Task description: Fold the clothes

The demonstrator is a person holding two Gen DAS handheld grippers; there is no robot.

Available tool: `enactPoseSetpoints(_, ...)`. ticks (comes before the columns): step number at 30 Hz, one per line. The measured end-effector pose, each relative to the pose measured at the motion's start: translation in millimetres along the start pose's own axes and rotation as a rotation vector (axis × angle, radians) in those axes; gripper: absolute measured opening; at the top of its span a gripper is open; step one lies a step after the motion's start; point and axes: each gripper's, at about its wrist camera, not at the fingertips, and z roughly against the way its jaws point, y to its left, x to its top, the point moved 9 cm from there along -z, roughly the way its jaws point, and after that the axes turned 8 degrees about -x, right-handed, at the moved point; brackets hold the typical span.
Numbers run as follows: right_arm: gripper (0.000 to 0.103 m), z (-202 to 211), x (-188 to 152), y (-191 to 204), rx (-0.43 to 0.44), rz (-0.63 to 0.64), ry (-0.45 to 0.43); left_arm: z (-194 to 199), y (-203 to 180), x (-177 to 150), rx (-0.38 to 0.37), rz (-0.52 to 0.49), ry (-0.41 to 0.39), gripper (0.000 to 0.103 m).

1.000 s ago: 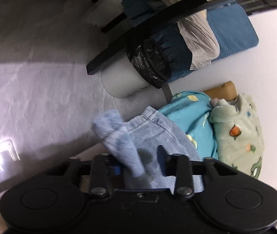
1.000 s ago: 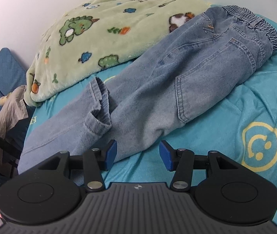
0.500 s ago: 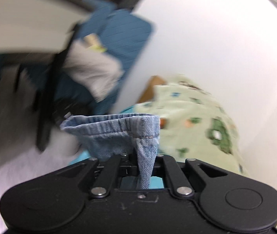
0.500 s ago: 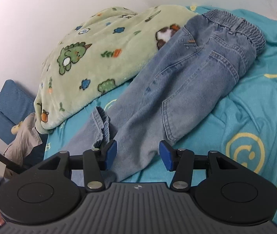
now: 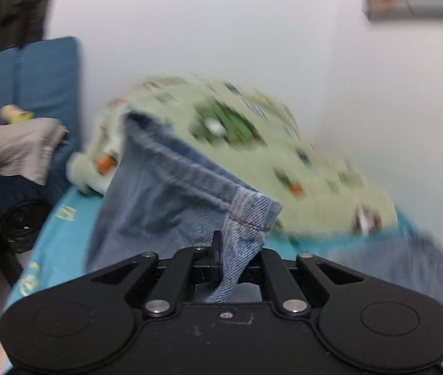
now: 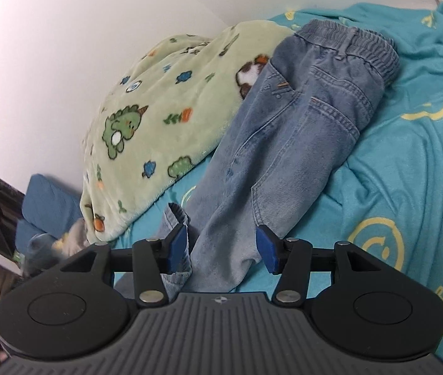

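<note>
A pair of small blue jeans [image 6: 287, 143] lies on the teal bedsheet [image 6: 415, 162], elastic waistband at the far end, legs running toward me. My left gripper [image 5: 237, 259] is shut on a hemmed leg cuff [image 5: 190, 193] and holds it raised above the bed. In the right wrist view my right gripper [image 6: 221, 247] is open, its blue pads [image 6: 178, 245] straddling the lower leg of the jeans near the bed surface. A second cuff [image 6: 176, 218] stands crumpled just by the left pad.
A green fleece blanket with dinosaurs [image 6: 165, 115] is heaped against the white wall, left of the jeans. A blue cushioned chair [image 5: 34, 78] with grey cloth [image 5: 15, 150] stands beyond the bed's edge. A black-lined bin [image 5: 24, 218] is below it.
My left gripper shut on the leg cuff, lifted it and swung from facing the floor toward the wall and blanket. My right gripper moved forward along the jeans' leg, staying open.
</note>
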Motion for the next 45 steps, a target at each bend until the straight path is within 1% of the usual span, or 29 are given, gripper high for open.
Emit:
enactPoseSetpoints(2,0.053,1,3,-4,0.009,-0.021,0.003,-18,-7,-24,-0.002,-0.021,0.050,0.003)
enactPoseSetpoints(5,0.053,0,3,-6,0.015,-0.028,0.012,-34,-7,-53,0.002,-0.019,0.100,0.004)
enactPoseSetpoints(9,0.053,-7,-1,-4,0.010,-0.005,0.026,-29,-9,-64,-0.026,-0.025,0.121,0.005)
enactPoseSetpoints(12,0.053,-11,-3,-2,0.006,0.010,0.030,-25,-11,-71,-0.048,-0.029,0.136,0.011)
enactPoseSetpoints(15,0.054,-13,-5,-1,-0.002,0.032,0.034,-21,-12,-78,-0.070,-0.034,0.151,0.022)
enactPoseSetpoints(17,0.053,-13,-3,-2,-0.011,0.038,0.029,-7,-16,-80,-0.095,-0.031,0.145,0.024)
enactPoseSetpoints(19,0.053,-13,-1,-4,-0.020,0.045,0.024,10,-18,-80,-0.117,-0.035,0.132,0.031)
enactPoseSetpoints(21,0.054,-13,0,-5,-0.029,0.051,0.020,28,-10,-75,-0.139,0.012,0.092,0.032)
enactPoseSetpoints(22,0.054,-12,2,-6,-0.033,0.051,0.015,35,-3,-73,-0.139,0.044,0.072,0.035)
enactPoseSetpoints(24,0.054,-11,7,-8,-0.046,0.044,-0.007,45,11,-73,-0.132,0.078,0.041,0.036)
enactPoseSetpoints(26,0.054,-11,15,-7,-0.071,0.070,-0.045,56,25,-73,-0.124,0.109,0.010,0.036)
enactPoseSetpoints(29,0.055,-15,30,-13,-0.097,0.058,-0.101,56,43,-72,-0.095,0.169,-0.010,0.036)
enactPoseSetpoints(31,0.055,-17,41,-17,-0.112,0.043,-0.139,50,52,-72,-0.065,0.179,-0.011,0.036)
enactPoseSetpoints(33,0.058,-21,54,-27,-0.134,0.000,-0.188,42,57,-73,-0.034,0.161,-0.014,0.036)
enactPoseSetpoints(35,0.059,-28,69,-42,-0.174,-0.041,-0.246,31,60,-81,-0.019,0.164,0.005,0.037)
enactPoseSetpoints(37,0.061,-32,83,-60,-0.249,-0.015,-0.321,19,63,-90,-0.007,0.164,0.032,0.036)
enactPoseSetpoints(39,0.069,-33,97,-82,-0.316,-0.018,-0.381,8,63,-100,0.003,0.160,0.069,0.036)
enactPoseSetpoints(40,0.070,-33,104,-95,-0.341,-0.034,-0.402,5,62,-103,0.004,0.156,0.081,0.036)
enactPoseSetpoints(42,0.079,-34,117,-119,-0.359,-0.099,-0.422,1,60,-109,0.002,0.150,0.095,0.037)
enactPoseSetpoints(44,0.080,-41,125,-138,-0.344,-0.178,-0.405,-2,57,-111,-0.003,0.140,0.099,0.038)
enactPoseSetpoints(45,0.080,-47,126,-145,-0.318,-0.220,-0.389,-2,55,-112,-0.005,0.133,0.101,0.038)
